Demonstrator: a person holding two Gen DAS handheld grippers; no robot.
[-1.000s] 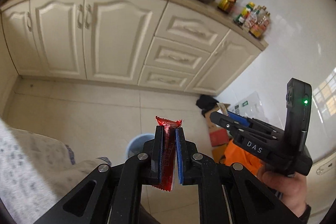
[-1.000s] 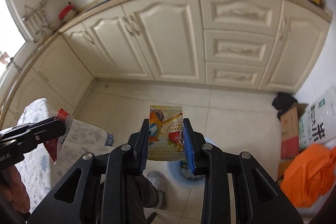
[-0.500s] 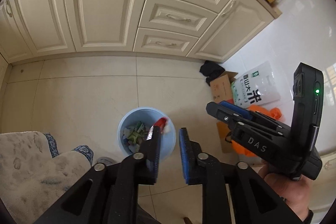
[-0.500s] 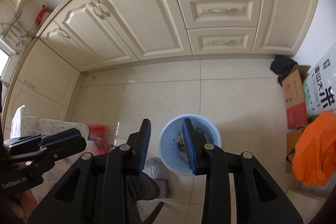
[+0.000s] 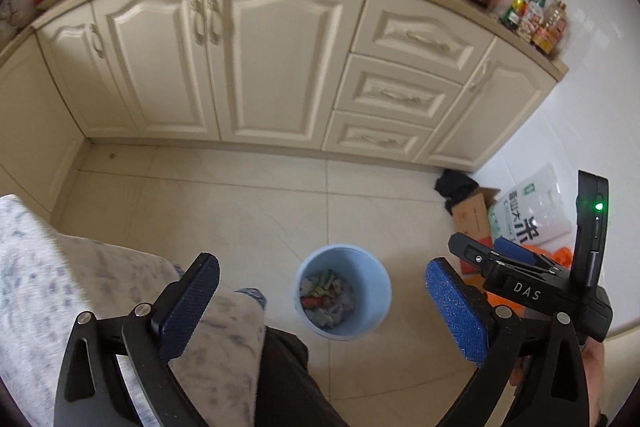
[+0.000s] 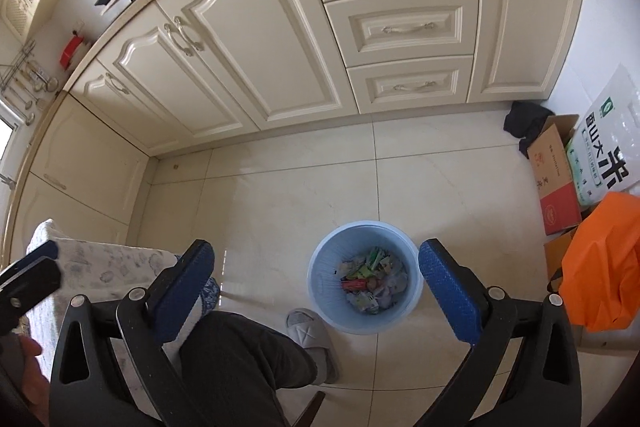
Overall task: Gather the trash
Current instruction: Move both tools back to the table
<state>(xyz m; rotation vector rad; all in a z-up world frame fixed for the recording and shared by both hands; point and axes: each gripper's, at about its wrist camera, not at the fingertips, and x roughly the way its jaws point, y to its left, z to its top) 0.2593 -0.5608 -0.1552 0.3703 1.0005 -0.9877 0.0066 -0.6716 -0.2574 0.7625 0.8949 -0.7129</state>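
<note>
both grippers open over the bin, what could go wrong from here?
1. The blue bin is light plastic beside the slippered foot; a leg shift could tip it and spill the wrappers.
2. The left gripper and right gripper hang close together; swinging away could knock them.

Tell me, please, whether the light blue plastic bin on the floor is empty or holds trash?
It holds trash: the light blue plastic bin stands upright with crumpled wrappers covering its bottom.
</note>
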